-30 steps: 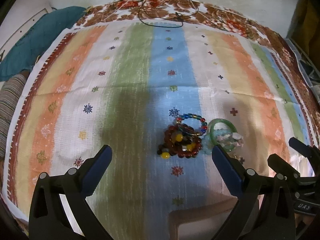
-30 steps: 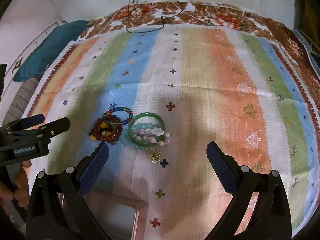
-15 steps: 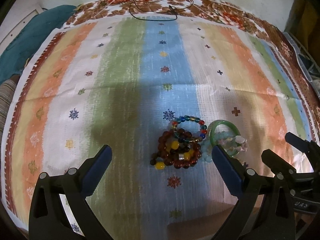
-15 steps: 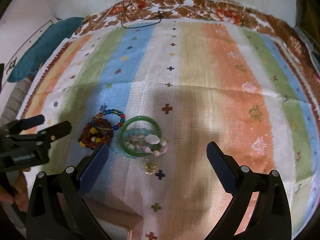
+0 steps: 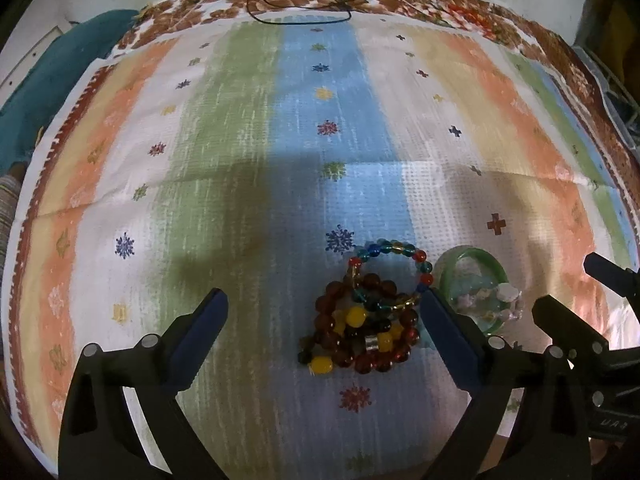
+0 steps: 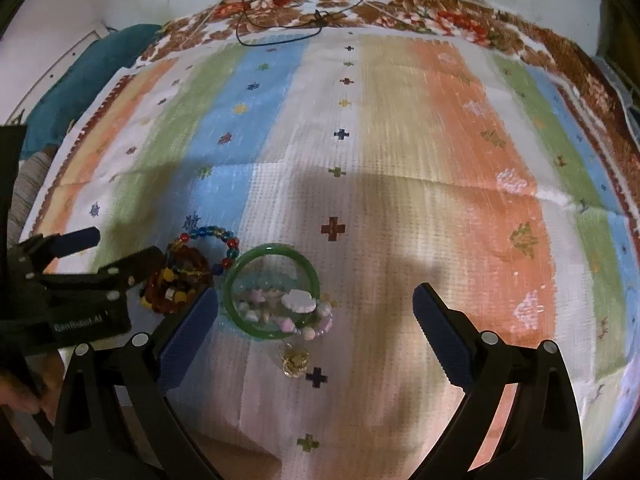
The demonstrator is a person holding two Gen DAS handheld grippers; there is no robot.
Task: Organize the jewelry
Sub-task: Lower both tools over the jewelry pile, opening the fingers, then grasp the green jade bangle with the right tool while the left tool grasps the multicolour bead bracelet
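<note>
A pile of jewelry lies on a striped cloth. Dark red and yellow bead bracelets (image 5: 360, 336) lie under a blue-and-red glass bead bracelet (image 5: 390, 256). Beside them a green bangle (image 6: 272, 290) rings pale pink and white beads (image 6: 298, 308); a small gold charm (image 6: 295, 362) lies just in front. My left gripper (image 5: 324, 312) is open, its jaws either side of the red beads, above them. My right gripper (image 6: 316, 312) is open over the green bangle. Each gripper shows in the other's view: the right gripper (image 5: 580, 300), the left gripper (image 6: 104, 256).
The striped cloth (image 6: 440, 140) covers a bed with a floral border. A black cord (image 5: 304, 4) lies at the far edge. A teal pillow (image 5: 52, 80) sits at the far left. A tan object (image 6: 224, 460) shows below the near cloth edge.
Both grippers have moved forward and lower toward the jewelry pile, which now looks larger and nearer the fingertips. Both stay open. The jewelry has not moved.
</note>
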